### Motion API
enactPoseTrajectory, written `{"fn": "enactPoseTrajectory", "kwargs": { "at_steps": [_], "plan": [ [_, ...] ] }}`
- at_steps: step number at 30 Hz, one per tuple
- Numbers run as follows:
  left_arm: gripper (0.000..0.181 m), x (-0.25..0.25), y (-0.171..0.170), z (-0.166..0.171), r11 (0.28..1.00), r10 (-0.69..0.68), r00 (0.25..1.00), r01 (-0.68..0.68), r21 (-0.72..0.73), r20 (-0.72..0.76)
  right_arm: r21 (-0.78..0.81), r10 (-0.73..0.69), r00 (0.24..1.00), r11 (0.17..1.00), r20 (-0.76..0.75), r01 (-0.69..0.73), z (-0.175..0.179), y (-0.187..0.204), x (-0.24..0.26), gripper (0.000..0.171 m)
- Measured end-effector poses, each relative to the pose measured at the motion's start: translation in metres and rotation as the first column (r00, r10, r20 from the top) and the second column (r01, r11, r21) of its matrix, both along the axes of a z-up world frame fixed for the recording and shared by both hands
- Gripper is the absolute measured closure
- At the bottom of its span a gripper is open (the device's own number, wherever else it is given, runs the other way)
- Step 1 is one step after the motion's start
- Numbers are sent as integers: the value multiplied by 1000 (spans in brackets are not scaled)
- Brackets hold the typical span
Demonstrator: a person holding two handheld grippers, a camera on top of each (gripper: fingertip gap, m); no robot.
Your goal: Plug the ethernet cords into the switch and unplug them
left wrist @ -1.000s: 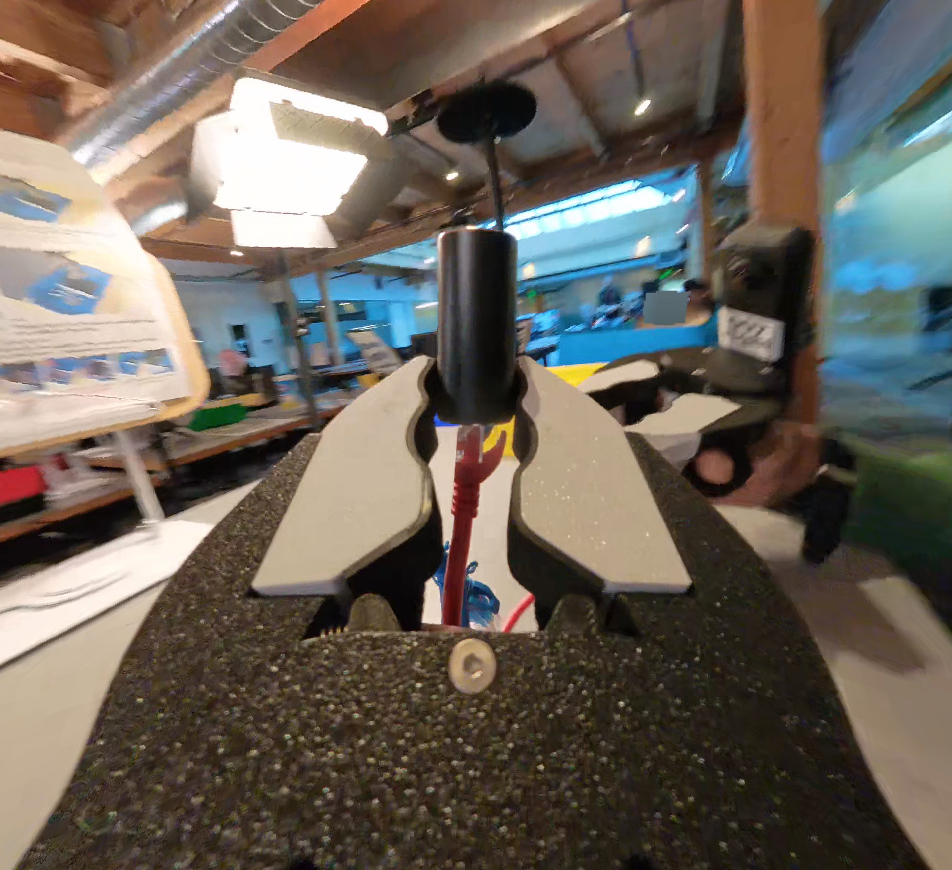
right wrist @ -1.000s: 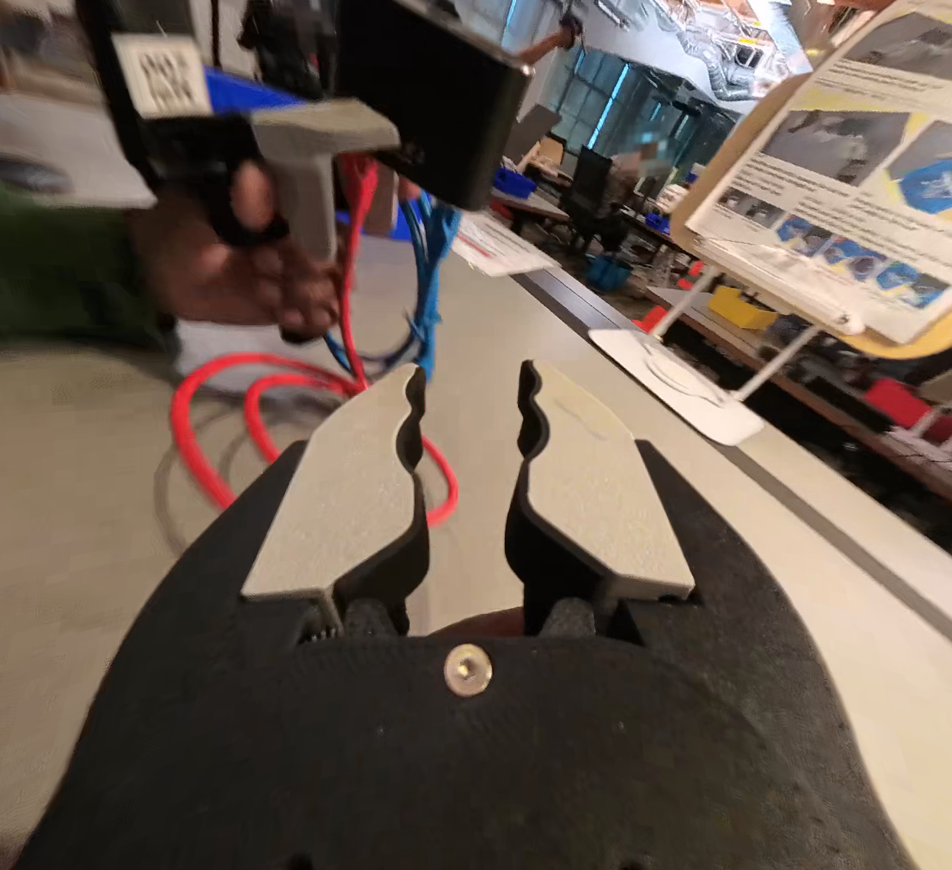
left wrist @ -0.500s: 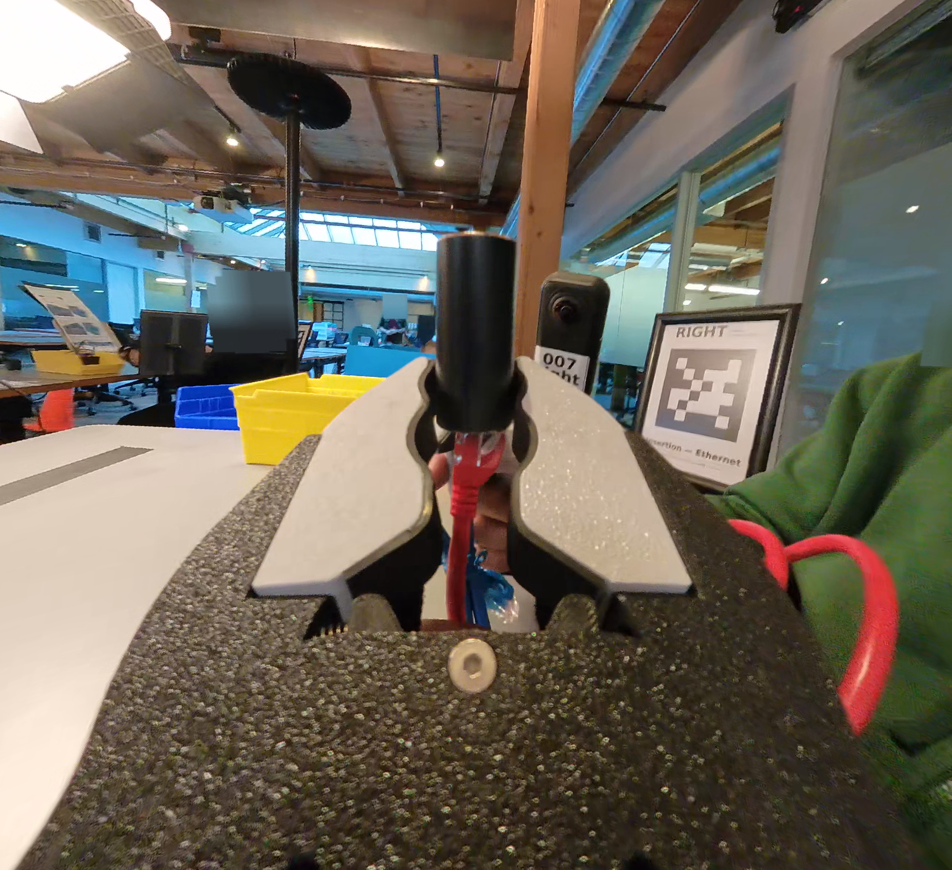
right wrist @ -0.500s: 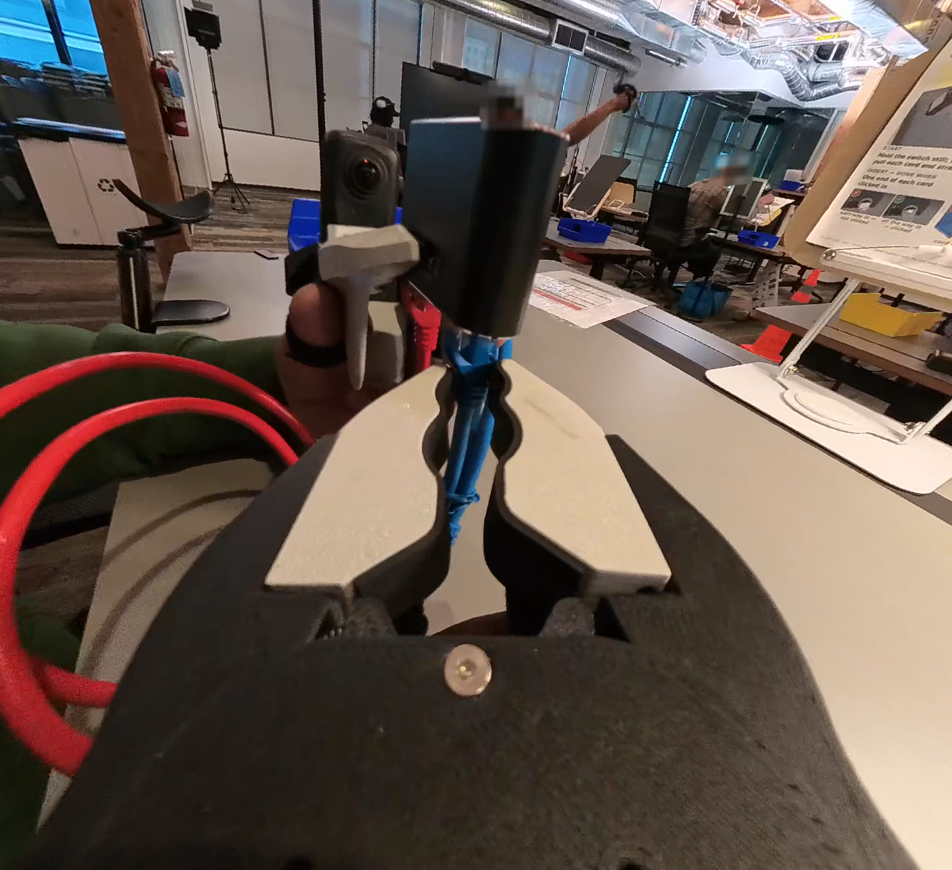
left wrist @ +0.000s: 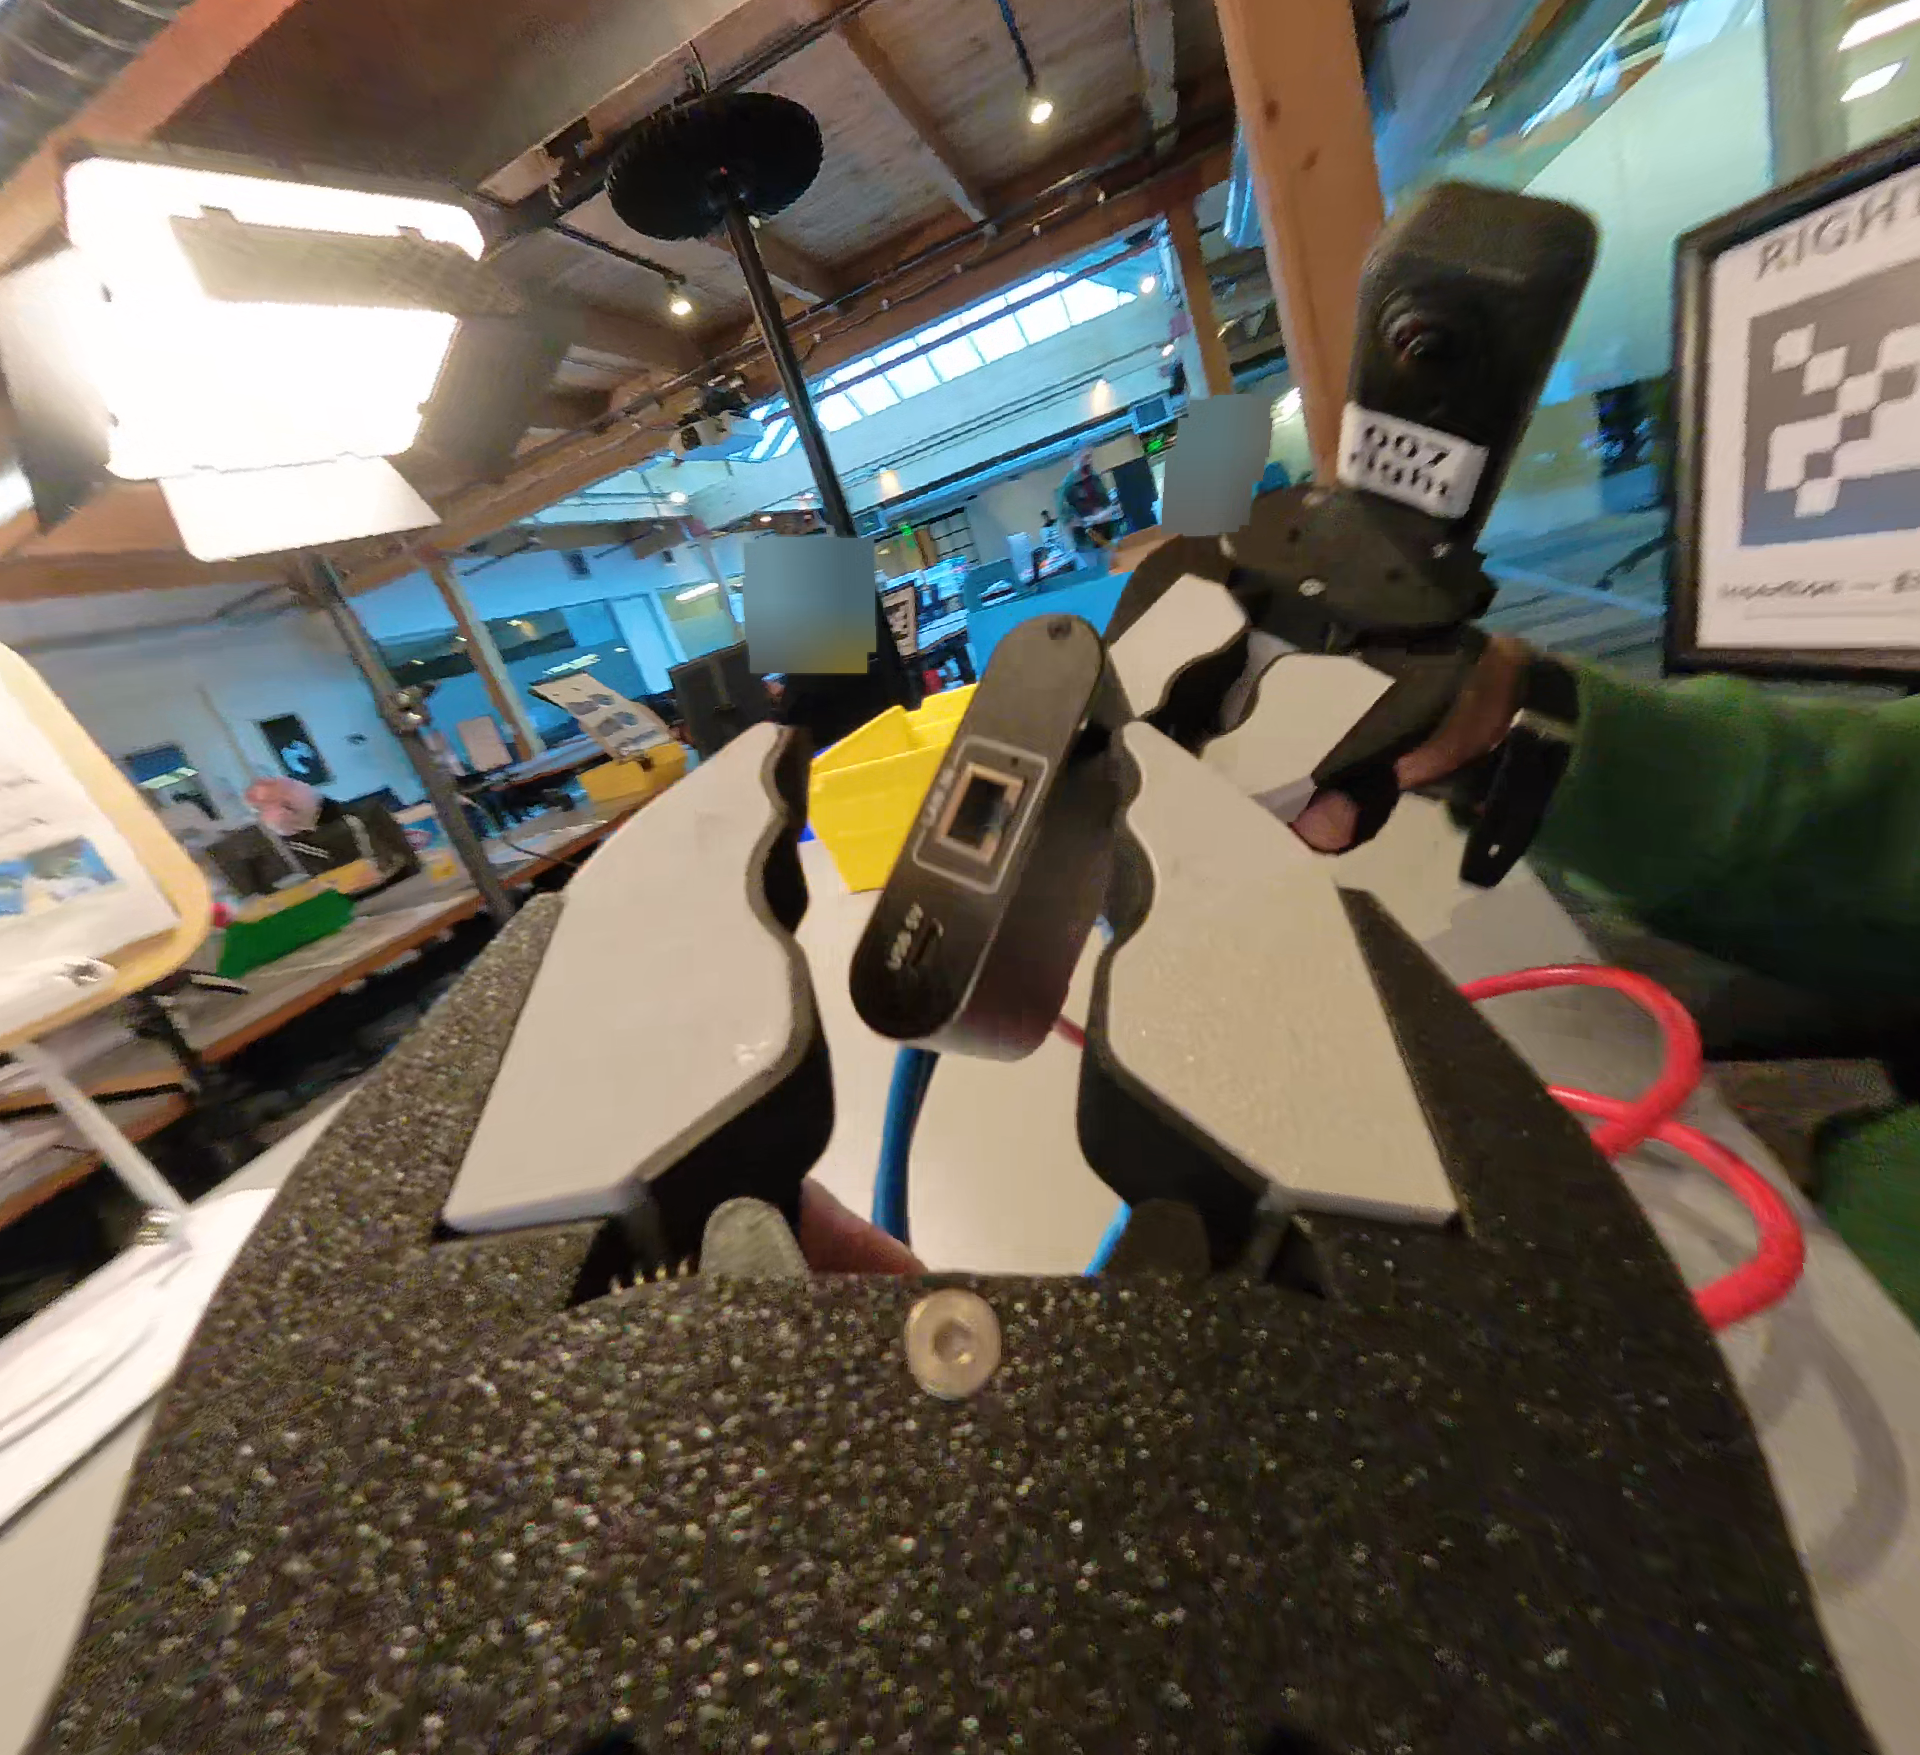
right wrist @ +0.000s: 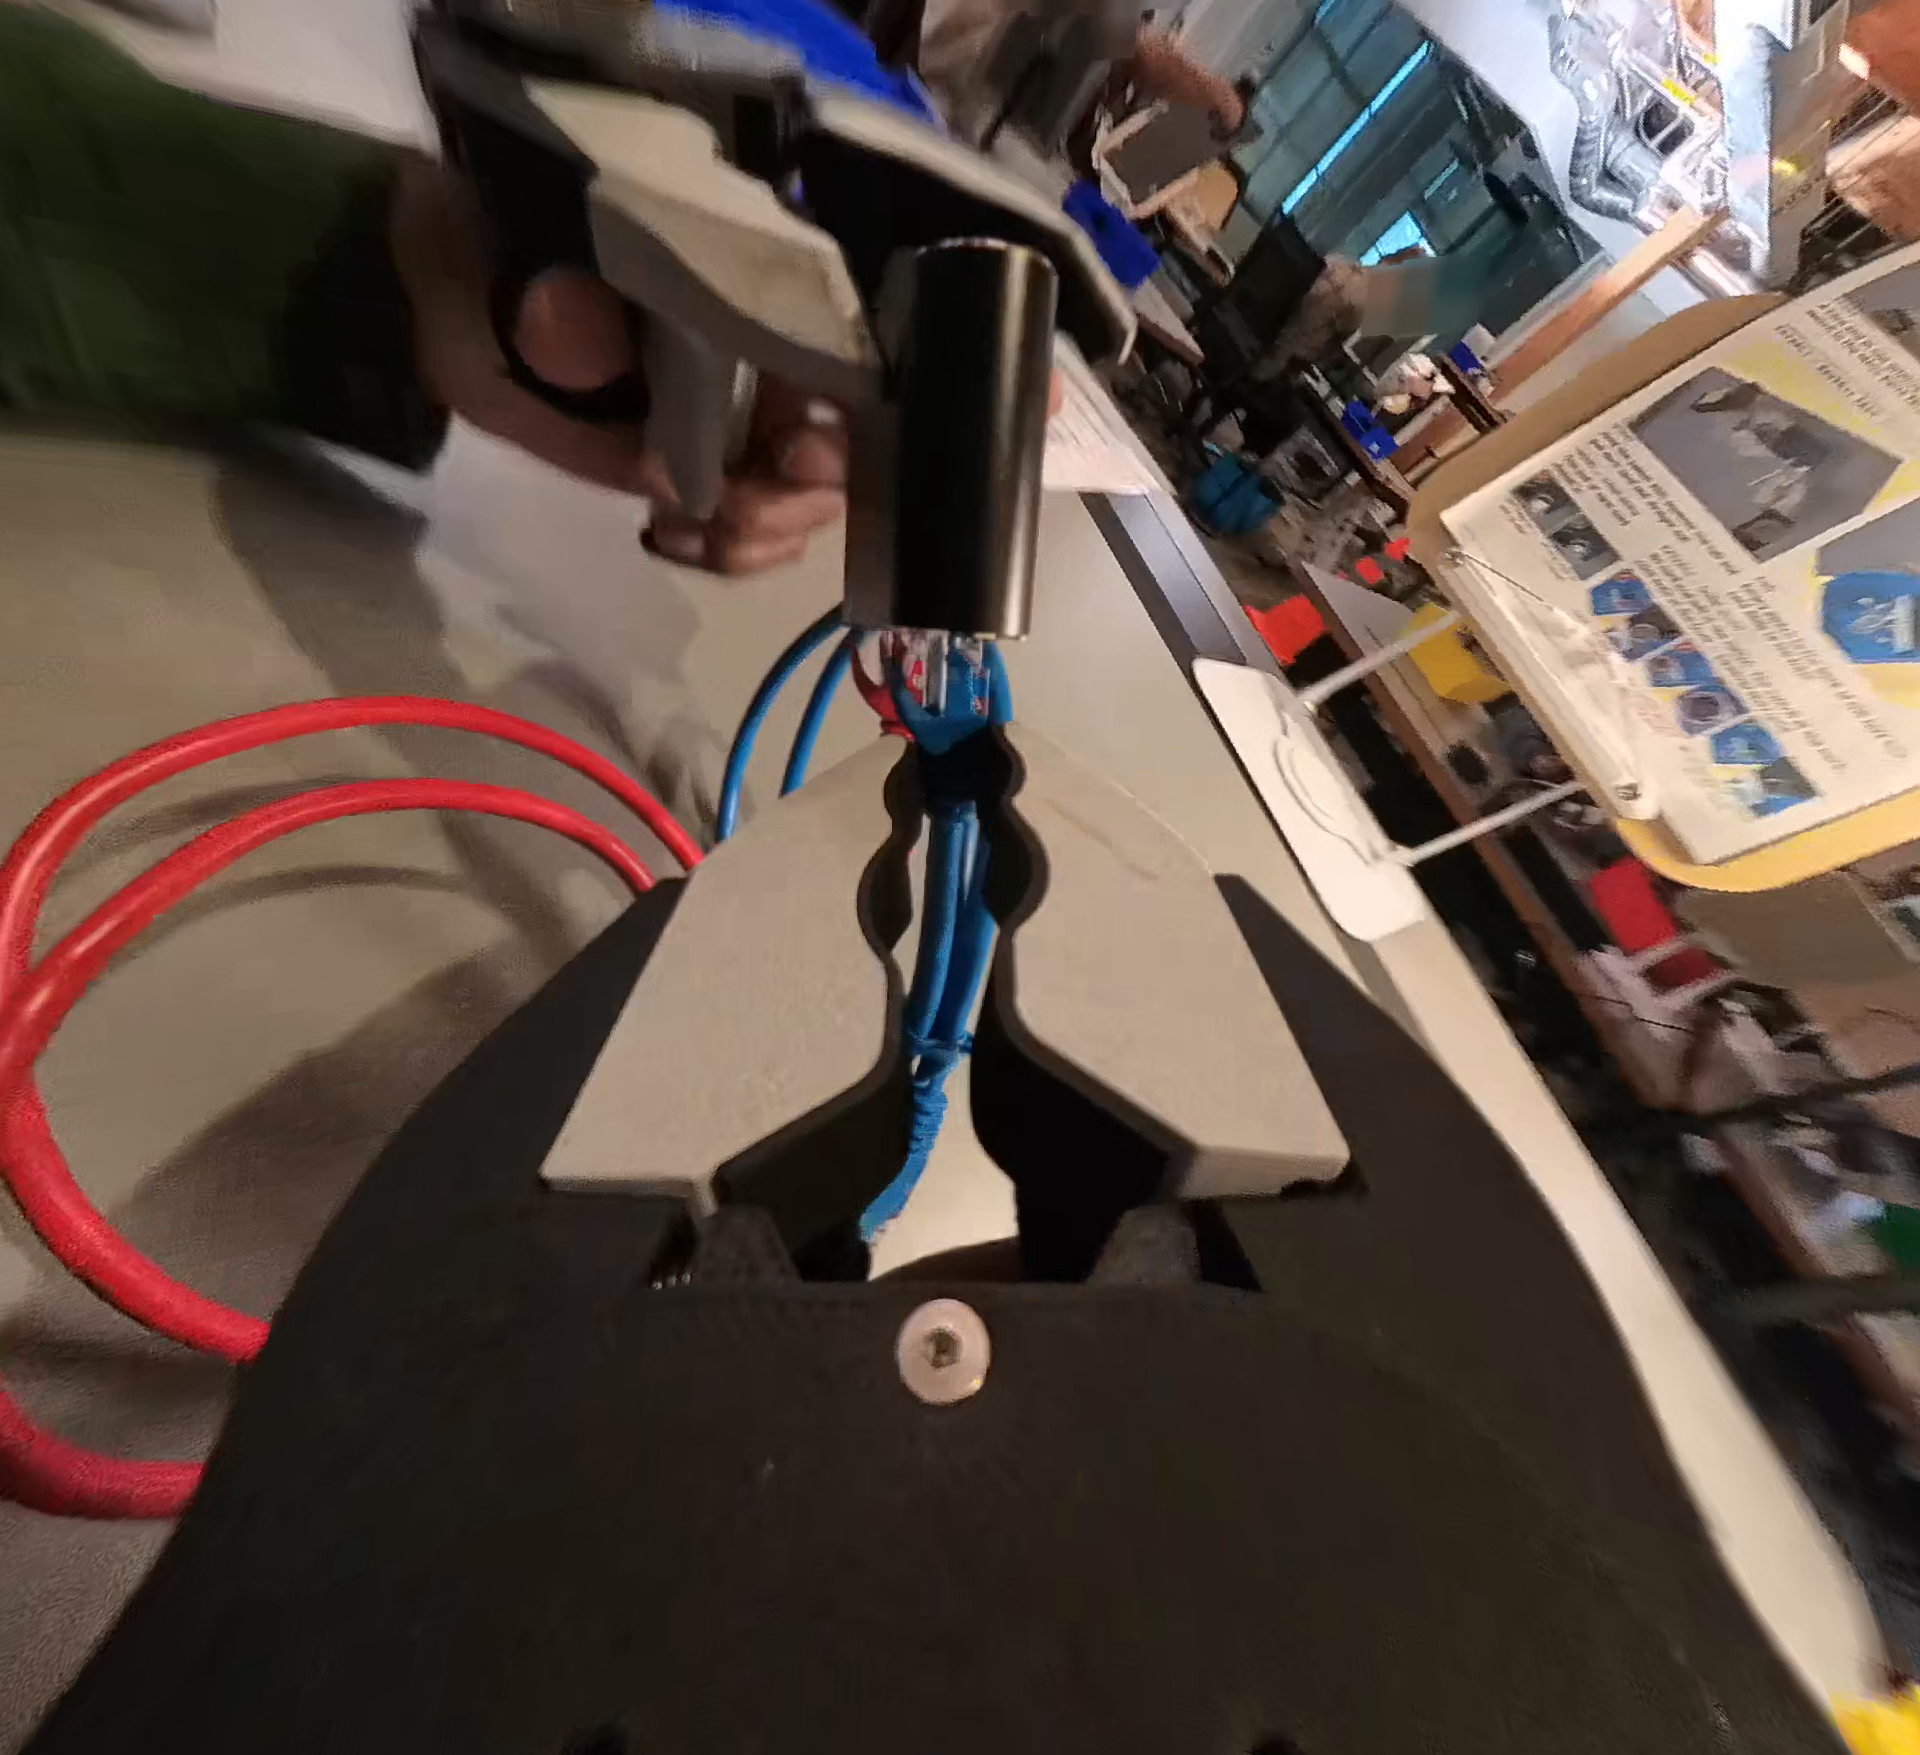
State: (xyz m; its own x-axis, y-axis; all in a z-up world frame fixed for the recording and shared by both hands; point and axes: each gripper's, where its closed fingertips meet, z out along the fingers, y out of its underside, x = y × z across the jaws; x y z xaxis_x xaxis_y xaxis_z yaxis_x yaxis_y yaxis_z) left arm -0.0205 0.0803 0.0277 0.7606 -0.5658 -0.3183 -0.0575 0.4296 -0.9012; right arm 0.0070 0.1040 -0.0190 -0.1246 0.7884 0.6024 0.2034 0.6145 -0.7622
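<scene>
The black switch (left wrist: 977,874) hangs tilted between the open jaws of my left gripper (left wrist: 956,749), leaning toward the right finger; one port faces the camera. In the right wrist view the switch (right wrist: 956,438) stands upright just above my right gripper (right wrist: 956,749), which is shut on the blue ethernet cord (right wrist: 951,926) right below its plug in the switch. A red plug (right wrist: 878,677) sits beside the blue one. The red cord (right wrist: 312,739) loops on the table to the left. In the left wrist view the blue cord (left wrist: 899,1144) runs down under the switch and the red cord (left wrist: 1662,1009) lies at the right.
An instruction board on a white stand (right wrist: 1714,614) is at the table's right edge, and it also shows in the left wrist view (left wrist: 62,874). A framed marker sign (left wrist: 1818,417) and a yellow bin (left wrist: 873,801) stand behind. Green sleeves (left wrist: 1714,822) hold both grippers. Across from one pair of fingers to the other is roughly 6 centimeters.
My left gripper was shut on the switch and has opened; the switch now tilts between its jaws. My right gripper came in from open and shut on the blue cord.
</scene>
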Motion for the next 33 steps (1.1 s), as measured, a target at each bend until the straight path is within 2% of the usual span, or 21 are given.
{"fn": "enactPoseTrajectory", "kwargs": {
  "at_steps": [4, 7, 10, 13, 19, 29, 33],
  "plan": [
    [123, 12, 4, -17, 995, 98, 975, -89, 53, -199, 223, -95, 989, 972, 111, 69, -13, 10, 10, 161],
    [120, 24, 13, -41, 991, 133, 923, -125, 47, -360, 362, -102, 974, 932, 203, 23, -35, 9, 10, 162],
    [121, 29, 20, -65, 988, 142, 862, -151, 21, -487, 397, -76, 955, 917, 288, -46, -59, 5, 6, 162],
    [128, 33, 23, -83, 988, 127, 817, -156, -3, -562, 399, -63, 950, 914, 306, -68, -69, 4, 1, 162],
    [131, 36, 25, -92, 987, 117, 791, -161, -19, -600, 358, -27, 953, 930, 301, -87, -74, 5, 0, 162],
    [124, 32, 17, -102, 981, 17, 815, -126, -148, -579, 271, 29, 973, 958, 230, -93, -61, 8, 7, 162],
    [132, 34, 17, -101, 984, 15, 822, -114, -139, -569, 206, 90, 980, 970, 176, -126, -51, 2, 12, 162]
  ]
}}
